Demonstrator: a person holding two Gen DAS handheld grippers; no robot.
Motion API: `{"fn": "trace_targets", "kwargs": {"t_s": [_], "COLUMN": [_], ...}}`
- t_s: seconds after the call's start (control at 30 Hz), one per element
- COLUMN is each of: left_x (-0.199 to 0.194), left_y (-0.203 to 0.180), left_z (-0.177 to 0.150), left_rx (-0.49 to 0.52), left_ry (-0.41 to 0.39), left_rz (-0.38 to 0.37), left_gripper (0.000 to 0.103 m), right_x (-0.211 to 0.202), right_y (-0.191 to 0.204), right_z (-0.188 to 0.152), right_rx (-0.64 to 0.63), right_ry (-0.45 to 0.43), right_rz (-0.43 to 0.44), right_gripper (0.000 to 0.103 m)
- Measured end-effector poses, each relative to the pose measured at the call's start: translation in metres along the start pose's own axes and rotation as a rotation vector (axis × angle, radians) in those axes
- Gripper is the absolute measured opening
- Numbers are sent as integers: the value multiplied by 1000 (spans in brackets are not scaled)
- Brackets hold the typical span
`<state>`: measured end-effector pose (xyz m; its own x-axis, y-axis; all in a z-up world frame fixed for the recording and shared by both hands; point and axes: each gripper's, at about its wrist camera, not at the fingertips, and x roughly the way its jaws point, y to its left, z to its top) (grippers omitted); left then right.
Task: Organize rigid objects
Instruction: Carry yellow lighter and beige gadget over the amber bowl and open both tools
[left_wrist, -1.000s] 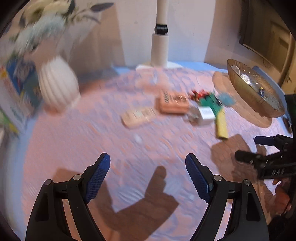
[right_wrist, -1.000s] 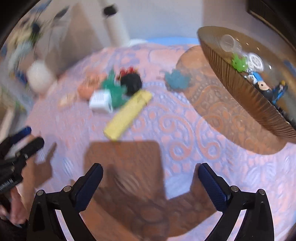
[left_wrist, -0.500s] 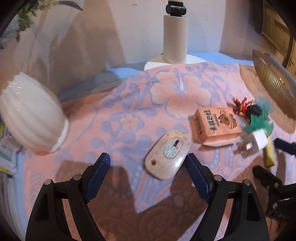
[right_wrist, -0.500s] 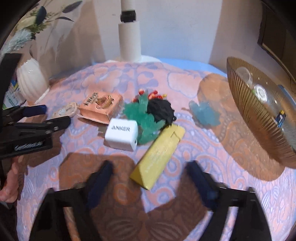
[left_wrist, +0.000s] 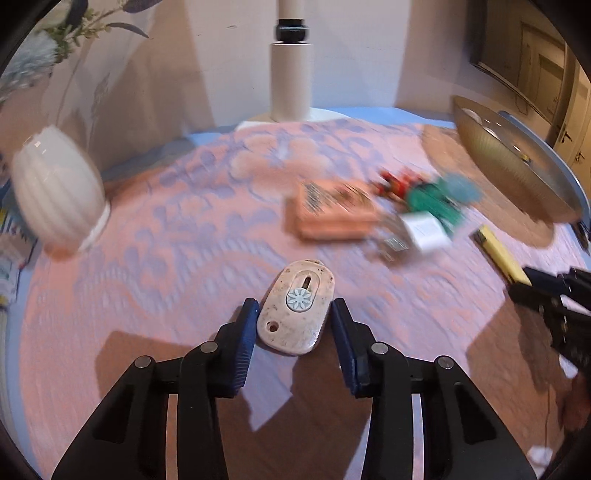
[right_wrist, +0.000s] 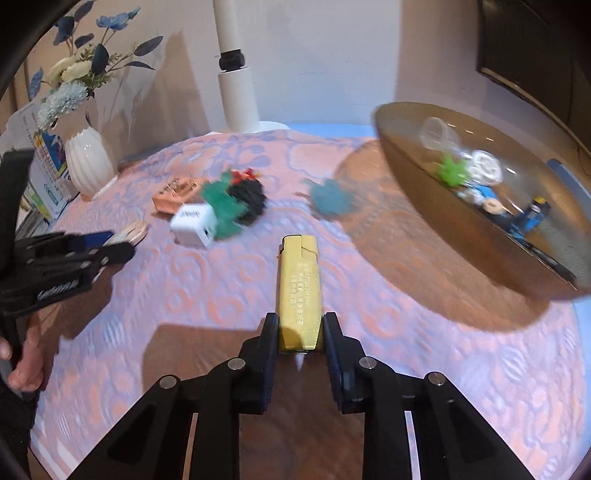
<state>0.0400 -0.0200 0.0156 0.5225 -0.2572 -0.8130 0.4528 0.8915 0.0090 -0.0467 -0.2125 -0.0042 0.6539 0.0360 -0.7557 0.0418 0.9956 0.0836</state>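
In the last second I closed my right gripper on the yellow lighter and narrowed my left gripper around the beige cutter, so both can go right to the bowl.

the left claw, black with blue ribbed pads, sits low over the surface with its fingers narrowed around a beige oval cutter; small gaps show on both sides, so the pads are not touching it. the right claw is clamped on the near end of a yellow rectangular lighter, pads pressed to both its sides. a bare hand grips the left claw's handle.
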Motion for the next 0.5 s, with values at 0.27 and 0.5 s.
{"fn": "trace_targets", "kwargs": {"t_s": [0.27, 0.5], "left_x": [-39, -30], "left_y": [-42, -56], "left_z": [-51, -46], "left_rx": [-114, -83], "left_ry": [-7, -7], "left_rz": [-14, 91], "left_gripper": [49, 59], "right_x": [-16, 3], "right_y": [-19, 1], "right_z": [-23, -7], "right_rx": [-36, -87], "right_ry": [46, 27], "right_rz": [104, -21], "right_gripper": [35, 39]}}
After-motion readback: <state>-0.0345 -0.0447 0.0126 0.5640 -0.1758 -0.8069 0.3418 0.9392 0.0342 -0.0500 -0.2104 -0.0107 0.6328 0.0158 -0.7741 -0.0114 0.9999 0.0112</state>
